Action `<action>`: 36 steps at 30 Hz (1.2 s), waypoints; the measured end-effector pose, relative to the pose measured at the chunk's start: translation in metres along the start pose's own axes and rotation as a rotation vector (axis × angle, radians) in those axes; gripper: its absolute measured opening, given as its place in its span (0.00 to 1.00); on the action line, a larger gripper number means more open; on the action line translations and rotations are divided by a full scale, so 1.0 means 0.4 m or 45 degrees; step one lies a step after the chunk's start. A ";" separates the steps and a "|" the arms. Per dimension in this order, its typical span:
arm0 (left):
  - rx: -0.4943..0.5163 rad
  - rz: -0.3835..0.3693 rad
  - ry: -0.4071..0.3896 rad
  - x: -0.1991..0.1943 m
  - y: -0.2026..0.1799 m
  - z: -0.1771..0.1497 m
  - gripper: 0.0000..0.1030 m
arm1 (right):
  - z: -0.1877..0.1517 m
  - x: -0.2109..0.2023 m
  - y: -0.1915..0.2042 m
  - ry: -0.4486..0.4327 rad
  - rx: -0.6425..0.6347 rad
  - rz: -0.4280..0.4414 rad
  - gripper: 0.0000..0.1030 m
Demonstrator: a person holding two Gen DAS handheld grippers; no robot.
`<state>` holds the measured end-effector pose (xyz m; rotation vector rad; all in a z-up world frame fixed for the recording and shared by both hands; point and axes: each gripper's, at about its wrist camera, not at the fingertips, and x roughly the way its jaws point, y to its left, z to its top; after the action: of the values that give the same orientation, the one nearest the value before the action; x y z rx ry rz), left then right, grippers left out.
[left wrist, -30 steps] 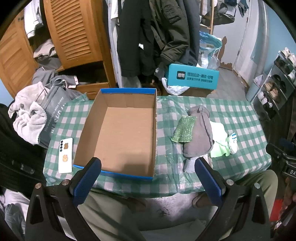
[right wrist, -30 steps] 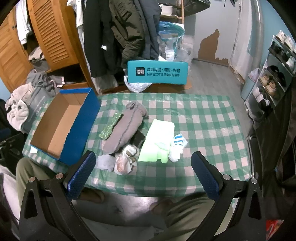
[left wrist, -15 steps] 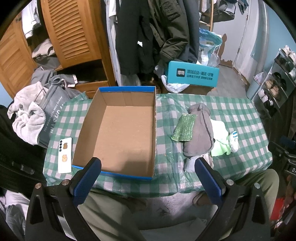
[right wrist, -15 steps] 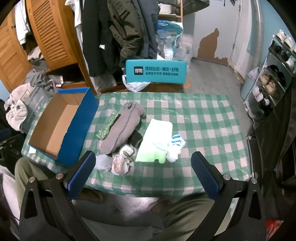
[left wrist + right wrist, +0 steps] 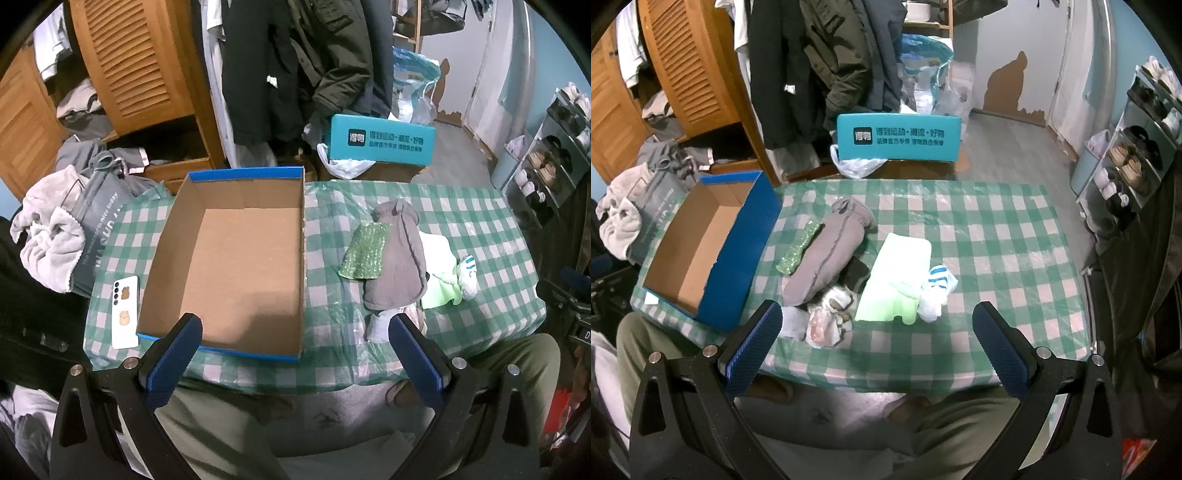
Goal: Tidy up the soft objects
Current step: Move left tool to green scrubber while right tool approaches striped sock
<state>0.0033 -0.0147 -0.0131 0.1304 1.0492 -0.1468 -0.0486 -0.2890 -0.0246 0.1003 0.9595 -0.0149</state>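
Cardboard box [image 5: 236,266] with blue outer walls sits empty on the left of the checked table [image 5: 997,236]. Right of it I see a soft heap: grey garment [image 5: 827,251], pale green cloth [image 5: 897,273], glittery green strip [image 5: 364,254], striped sock [image 5: 936,284]. My left gripper [image 5: 293,349] and right gripper [image 5: 877,334] hang spread wide, grasping nothing.

Both wrist views look down from above the near table [image 5: 480,206] edge — left over box [image 5: 229,258], right over clothes [image 5: 827,254].

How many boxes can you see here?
2: an open blue cardboard box on the table's left end, and a teal box behind the table. Others may be hidden among the clutter.
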 end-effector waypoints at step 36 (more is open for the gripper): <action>0.153 -0.137 0.347 0.393 -0.190 0.174 0.99 | 0.070 0.357 -0.235 0.337 0.212 -0.036 0.99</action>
<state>0.1258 -0.1109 -0.1185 0.2071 1.3199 -0.2959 0.0508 -0.3805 -0.1330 0.2472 1.2234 -0.1102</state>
